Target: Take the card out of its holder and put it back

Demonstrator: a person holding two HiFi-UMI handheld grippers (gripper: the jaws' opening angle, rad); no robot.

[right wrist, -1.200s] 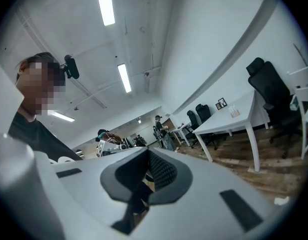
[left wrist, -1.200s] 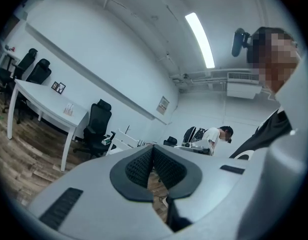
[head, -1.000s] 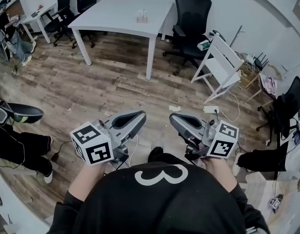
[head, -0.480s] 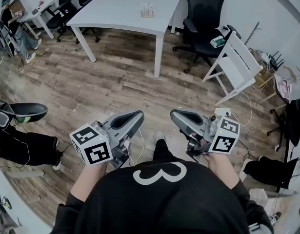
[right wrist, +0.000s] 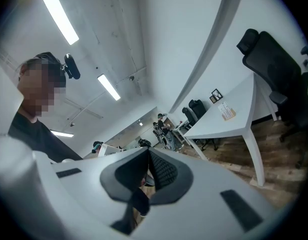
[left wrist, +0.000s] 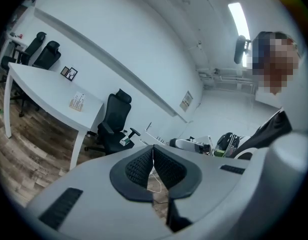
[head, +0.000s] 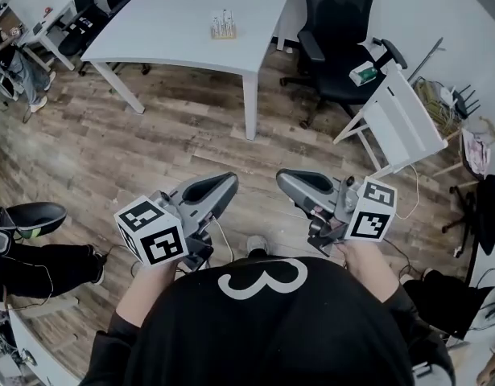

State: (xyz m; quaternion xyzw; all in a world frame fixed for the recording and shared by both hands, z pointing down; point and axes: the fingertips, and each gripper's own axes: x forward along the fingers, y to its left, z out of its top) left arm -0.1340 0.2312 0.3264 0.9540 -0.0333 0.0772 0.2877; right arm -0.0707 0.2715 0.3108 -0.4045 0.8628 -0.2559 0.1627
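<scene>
Two closed, empty tongs: left gripper [head: 221, 188] and right gripper [head: 290, 180]; card holder [head: 223, 26] sits well apart toward twelve o'clock, small, pale, on white table [head: 162, 30].

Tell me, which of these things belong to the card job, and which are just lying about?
For the job: card holder, on the white table; left claw and right claw, both shut and empty.
Lying about: black office chair, white folding chair.

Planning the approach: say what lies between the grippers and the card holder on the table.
Head view: wood floor and a table leg, then tabletop before the card holder.
</scene>
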